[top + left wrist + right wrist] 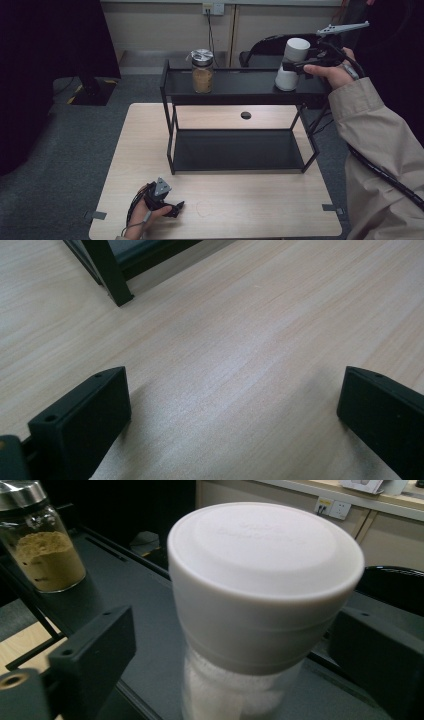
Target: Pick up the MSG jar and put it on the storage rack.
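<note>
A white-lidded jar (297,49) with white contents stands on the right end of the black rack's top shelf (240,86). My right gripper (291,66) reaches in from the right at lid height. In the right gripper view its jaws (225,655) stand open on either side of the jar (265,580), with a gap to the left pad. A glass jar of tan powder (202,72) with a metal lid stands at the shelf's left end (42,555). My left gripper (176,207) rests low over the table's front left, open, with bare wood between its jaws (235,410).
The two-tier black rack (172,130) takes up the middle and back of the wooden table (260,210); one of its feet (117,295) stands ahead of the left gripper. A round cable hole (245,115) lies behind the lower shelf. A dark chair (265,47) stands behind the rack.
</note>
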